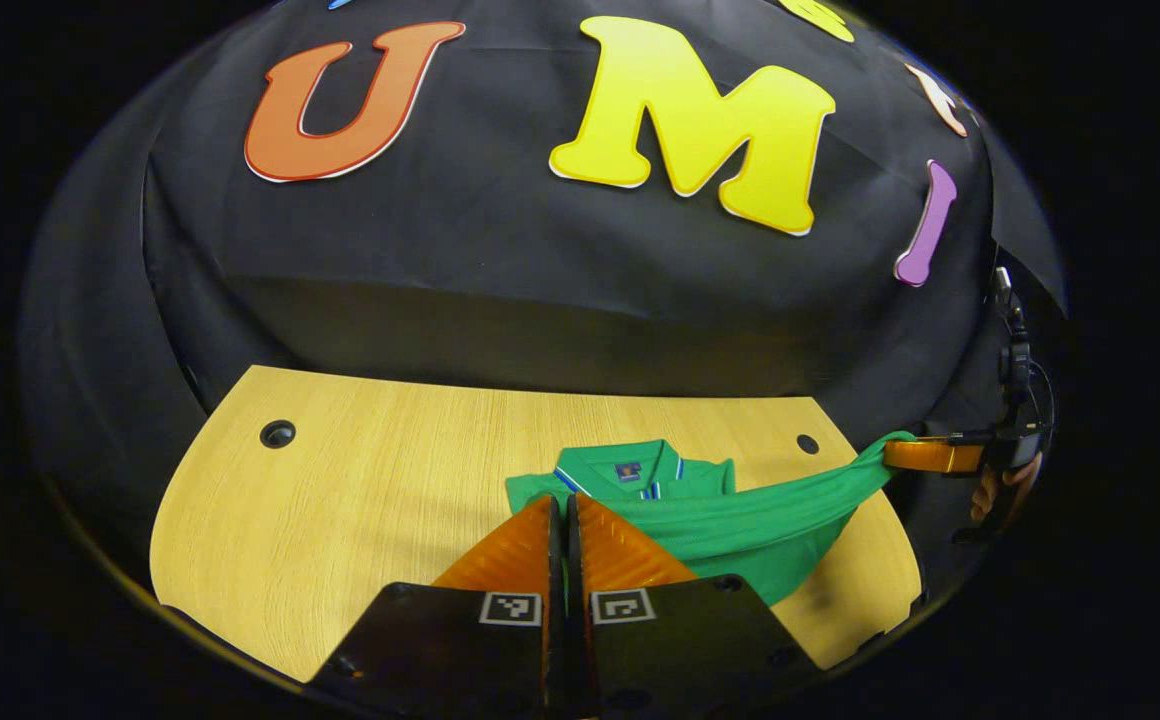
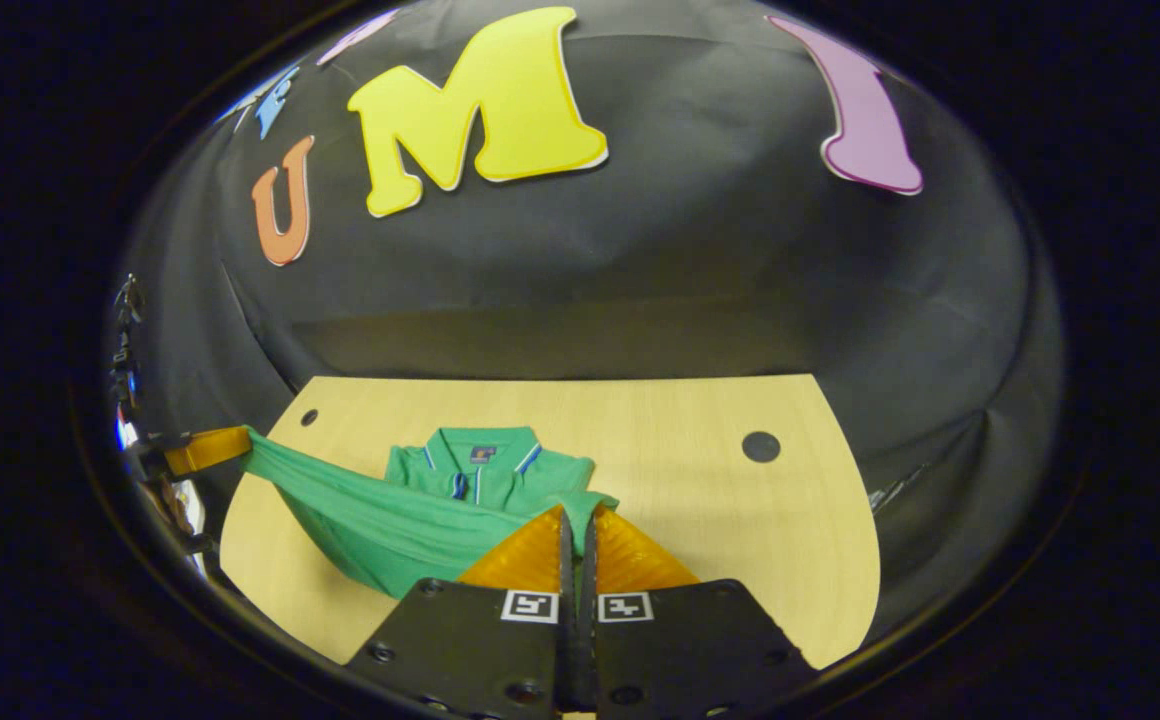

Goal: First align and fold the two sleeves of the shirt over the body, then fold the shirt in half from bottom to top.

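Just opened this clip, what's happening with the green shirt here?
A person holding a gripper in each hand is folding a green polo shirt on a wooden table. The left gripper and right gripper each pinch the shirt's bottom edge, which hangs lifted and stretched between them above the table. The collar end lies flat, farther from the person. It looks like the bottom-to-top fold, mid-way.

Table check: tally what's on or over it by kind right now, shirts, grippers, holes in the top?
Green shirt: 1, its bottom edge lifted and stretched between the two grippers.
Grippers: 2, the left gripper and the right gripper, each pinching the hem.
Round holes in the table: 2.
Total: 5.
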Tool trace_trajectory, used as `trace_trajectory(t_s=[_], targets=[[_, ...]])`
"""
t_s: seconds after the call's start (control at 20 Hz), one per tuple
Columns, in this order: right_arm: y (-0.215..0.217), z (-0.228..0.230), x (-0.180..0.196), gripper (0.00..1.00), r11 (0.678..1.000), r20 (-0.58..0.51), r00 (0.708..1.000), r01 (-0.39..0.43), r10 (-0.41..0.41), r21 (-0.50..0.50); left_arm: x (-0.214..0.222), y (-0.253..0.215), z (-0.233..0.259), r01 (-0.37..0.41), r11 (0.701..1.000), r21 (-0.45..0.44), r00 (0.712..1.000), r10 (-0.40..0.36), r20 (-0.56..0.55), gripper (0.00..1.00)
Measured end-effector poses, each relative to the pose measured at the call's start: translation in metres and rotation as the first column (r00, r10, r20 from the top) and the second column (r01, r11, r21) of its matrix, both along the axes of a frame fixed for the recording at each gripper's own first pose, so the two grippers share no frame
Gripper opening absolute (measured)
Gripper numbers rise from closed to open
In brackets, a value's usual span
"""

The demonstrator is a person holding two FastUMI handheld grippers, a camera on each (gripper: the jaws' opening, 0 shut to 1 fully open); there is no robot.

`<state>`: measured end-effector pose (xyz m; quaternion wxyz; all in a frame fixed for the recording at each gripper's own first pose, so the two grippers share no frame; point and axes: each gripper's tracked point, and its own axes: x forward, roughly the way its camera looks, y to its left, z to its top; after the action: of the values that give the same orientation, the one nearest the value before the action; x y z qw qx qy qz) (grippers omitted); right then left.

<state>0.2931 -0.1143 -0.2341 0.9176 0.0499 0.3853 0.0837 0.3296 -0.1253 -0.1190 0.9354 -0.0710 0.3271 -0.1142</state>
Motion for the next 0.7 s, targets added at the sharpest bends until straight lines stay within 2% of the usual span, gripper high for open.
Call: trace_trajectory(t_s=[0.25,0.4,0.7], targets=[[0.011,-0.031,0.056,0.02,0.999,0.003,0.999,-0.038,0.038,0.022,0.049,0.001,-0.027,-0.058,0.998,-0.014,0.998,0.058,0.015,0.06],[0.014,-0.057,0.084,0.0,0.998,0.005,0.998,-0.056,0.056,0.01,0.07,-0.004,-0.056,-0.057,0.998,0.019,0.998,0.057,-0.002,0.06],[0.014,-0.114,0.112,0.0,0.998,-0.032,0.998,-0.057,0.058,0.005,0.099,-0.002,-0.108,-0.056,0.996,0.063,0.998,0.057,-0.02,0.06]])
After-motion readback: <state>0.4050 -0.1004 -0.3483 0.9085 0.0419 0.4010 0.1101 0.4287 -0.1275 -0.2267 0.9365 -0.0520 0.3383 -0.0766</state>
